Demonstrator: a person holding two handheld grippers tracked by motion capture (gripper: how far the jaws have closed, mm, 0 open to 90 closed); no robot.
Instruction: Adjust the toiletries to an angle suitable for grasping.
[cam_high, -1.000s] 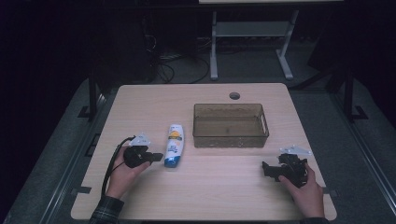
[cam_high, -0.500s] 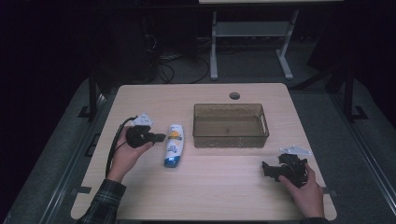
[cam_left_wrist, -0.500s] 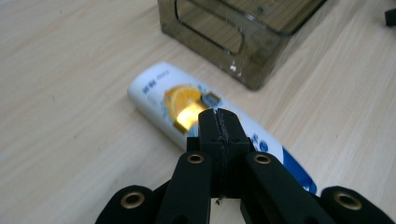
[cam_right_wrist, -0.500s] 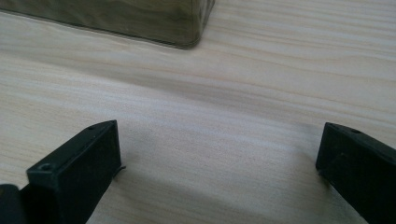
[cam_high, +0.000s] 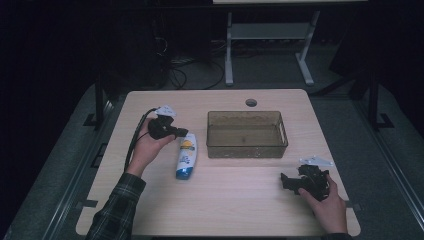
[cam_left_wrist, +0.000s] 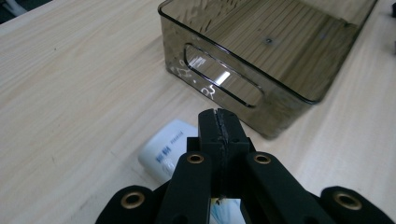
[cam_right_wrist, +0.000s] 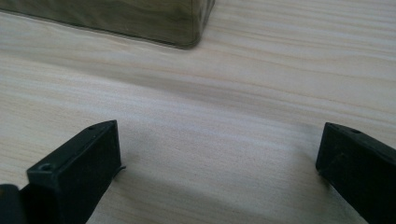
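1. The bottle (cam_high: 187, 156) lies flat on the desk (cam_high: 150, 205), just left of the bin (cam_high: 247, 150) and a bit apart from it. White body, yellow patch in the middle, blue cap end pointing toward the person.
2. The left gripper (cam_high: 181, 133) sits right over the bottle's far end, its tip hanging above the white top. Whether it's actually touching, I can't tell from the high view.
3. The left gripper view fills in the rest: those fingers (cam_left_wrist: 208, 128) are pressed together with nothing between them, and the bottle's white end (cam_left_wrist: 167, 150) with small print peeks out underneath. Looks like smooth plastic with rounded corners.
4. That same view shows the bin up close: smoky see-through plastic with a cut-out handle slot (cam_left_wrist: 222, 80) in its short wall and a ribbed floor.
5. The right gripper (cam_high: 286, 181) rests low on the desk near the right front, well apart from the bottle. In the right gripper view its fingers (cam_right_wrist: 74, 168) are spread wide with only bare pale wood grain between them, plus one rounded corner of the bin (cam_right_wrist: 191, 28) up top.
6. Versus half a second ago: the left hand has slid toward the bottle, so the gripper tip now overlaps it. The bottle, bin and right gripper haven't budged.
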